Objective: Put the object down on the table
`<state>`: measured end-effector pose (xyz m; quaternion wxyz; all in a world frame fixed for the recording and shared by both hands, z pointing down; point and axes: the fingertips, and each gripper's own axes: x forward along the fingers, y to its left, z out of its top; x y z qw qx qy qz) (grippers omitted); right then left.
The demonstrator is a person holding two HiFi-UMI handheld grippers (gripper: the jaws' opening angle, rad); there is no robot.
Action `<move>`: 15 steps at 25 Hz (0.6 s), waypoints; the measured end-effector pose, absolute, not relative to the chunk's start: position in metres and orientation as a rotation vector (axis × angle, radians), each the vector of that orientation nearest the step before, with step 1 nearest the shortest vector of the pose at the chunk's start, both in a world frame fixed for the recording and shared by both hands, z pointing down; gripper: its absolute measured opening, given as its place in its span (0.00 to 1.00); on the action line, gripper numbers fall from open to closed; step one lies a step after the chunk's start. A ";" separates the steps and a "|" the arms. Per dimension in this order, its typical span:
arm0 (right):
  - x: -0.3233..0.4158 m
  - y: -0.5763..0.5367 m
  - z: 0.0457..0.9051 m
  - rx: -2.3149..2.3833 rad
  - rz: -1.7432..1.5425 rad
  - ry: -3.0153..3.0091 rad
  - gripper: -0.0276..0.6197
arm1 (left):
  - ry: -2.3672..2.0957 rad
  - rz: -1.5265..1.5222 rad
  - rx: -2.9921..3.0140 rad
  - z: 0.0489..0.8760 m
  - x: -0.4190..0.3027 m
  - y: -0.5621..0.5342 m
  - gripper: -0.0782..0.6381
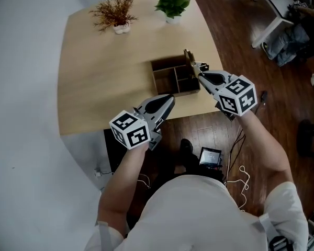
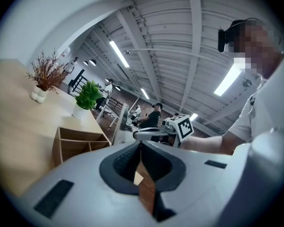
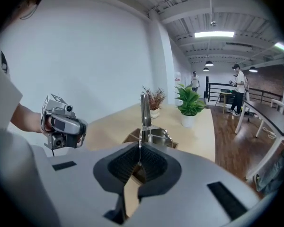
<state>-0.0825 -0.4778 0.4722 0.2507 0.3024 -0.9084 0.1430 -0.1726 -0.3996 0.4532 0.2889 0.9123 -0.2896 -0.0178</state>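
A metal spring clip with a thin upright arm stands pinched in my right gripper, whose jaws are shut on its lower wire. It hangs over the right end of an open wooden compartment box near the front edge of the light wood table. My left gripper is at the table's front edge, left of the box, jaws shut with nothing between them. The box and the right gripper show in the left gripper view.
A dried brown plant and a green potted plant stand at the table's far side. Dark wood floor with a small device and cables lies below the front edge. A white wall runs along the left.
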 end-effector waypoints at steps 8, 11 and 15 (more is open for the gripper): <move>-0.093 -0.508 0.500 0.730 0.290 -2.381 0.06 | -0.756 -0.032 2.423 0.461 -0.167 -0.420 0.11; -0.096 -0.514 0.513 0.679 0.214 -2.328 0.06 | -0.754 -0.032 2.414 0.463 -0.168 -0.422 0.11; -0.101 -0.515 0.530 0.578 0.088 -2.264 0.06 | -0.764 -0.032 2.391 0.470 -0.173 -0.420 0.11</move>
